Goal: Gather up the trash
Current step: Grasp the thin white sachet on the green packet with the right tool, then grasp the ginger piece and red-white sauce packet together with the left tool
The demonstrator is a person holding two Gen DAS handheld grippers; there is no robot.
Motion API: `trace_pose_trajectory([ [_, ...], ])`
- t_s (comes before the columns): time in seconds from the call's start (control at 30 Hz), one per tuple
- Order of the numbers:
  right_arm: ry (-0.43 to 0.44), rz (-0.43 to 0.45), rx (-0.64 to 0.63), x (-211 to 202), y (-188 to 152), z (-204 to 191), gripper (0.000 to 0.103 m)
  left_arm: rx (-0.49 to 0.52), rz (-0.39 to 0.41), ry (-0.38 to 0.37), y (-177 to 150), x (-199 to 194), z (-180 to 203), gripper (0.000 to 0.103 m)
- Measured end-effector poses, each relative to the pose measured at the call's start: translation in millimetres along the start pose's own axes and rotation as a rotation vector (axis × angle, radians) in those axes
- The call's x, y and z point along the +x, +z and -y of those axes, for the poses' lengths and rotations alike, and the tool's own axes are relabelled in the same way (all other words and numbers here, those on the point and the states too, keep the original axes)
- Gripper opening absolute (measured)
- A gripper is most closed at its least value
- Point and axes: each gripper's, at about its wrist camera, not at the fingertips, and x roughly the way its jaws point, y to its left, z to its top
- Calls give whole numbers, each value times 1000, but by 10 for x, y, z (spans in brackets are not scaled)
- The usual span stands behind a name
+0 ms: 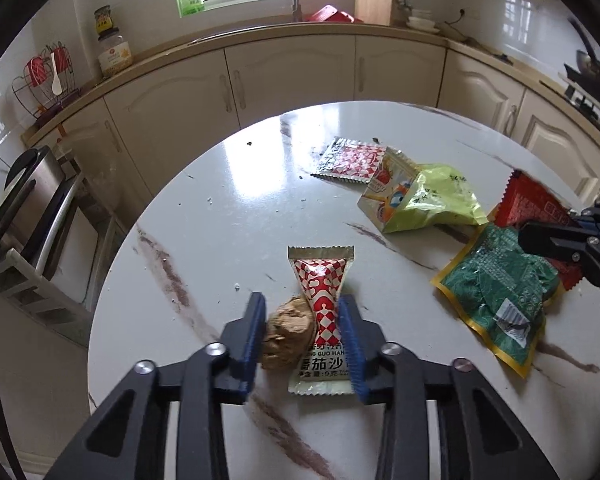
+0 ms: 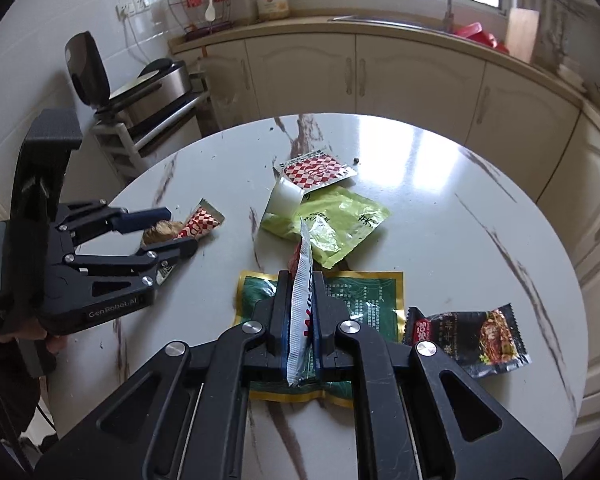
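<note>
Left wrist view, left gripper [image 1: 302,334] jaws squeezing ketchup sachet [image 1: 323,300], brown lump [image 1: 288,338]

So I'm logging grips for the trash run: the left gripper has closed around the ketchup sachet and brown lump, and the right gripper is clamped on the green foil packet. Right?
Not quite. The right gripper is clamped on a thin white sachet held edge-up; the green foil packet lies flat on the table beneath it, as the right wrist view shows. The left gripper does enclose the ketchup sachet and brown lump.
</note>
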Motion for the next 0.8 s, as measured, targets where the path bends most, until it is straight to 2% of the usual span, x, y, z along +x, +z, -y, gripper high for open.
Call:
trace_pose_trajectory([
  [0.1, -5, 12, 20, -80, -23, -42, 9, -46, 6, -59, -40, -110, -60, 19],
  [0.17, -11, 23, 27, -142, -31, -90, 9, -68, 28, -112, -80, -242, -107, 0],
  [0.23, -6, 34, 41, -235, -35, -152, 9, -77, 24, -163, -110, -361, -136, 0],
  [0.3, -13, 51, 51, -337, -49, -243, 9, -59, 48, -147, -175, -484, -116, 0],
  [0.4, -24, 60, 63, -439, -63, -376, 9, -66, 35, -192, -304, -584, -123, 0],
  [0.53, -42, 69, 77, -571, -127, -553, 9, -125, 40, -161, -395, -647, -222, 0],
  [0.57, -46, 74, 79, -604, -153, -597, 9, -107, 29, -117, -370, -642, -203, 3],
  [0.6, -56, 75, 75, -628, -174, -637, 9, -89, 25, -78, -349, -638, -182, 11],
  [0.63, -55, 75, 73, -639, -187, -659, 9, -80, 24, -47, -336, -625, -143, 24],
  [0.67, -53, 84, 81, -664, -208, -672, 9, -79, 10, -57, -336, -594, -113, 36],
  [0.7, -52, 87, 87, -667, -219, -674, 9, -80, -8, -72, -328, -559, -86, 56],
  [0.8, -50, 89, 108, -651, -228, -636, 9, -87, -18, -59, -314, -463, 4, 57],
])
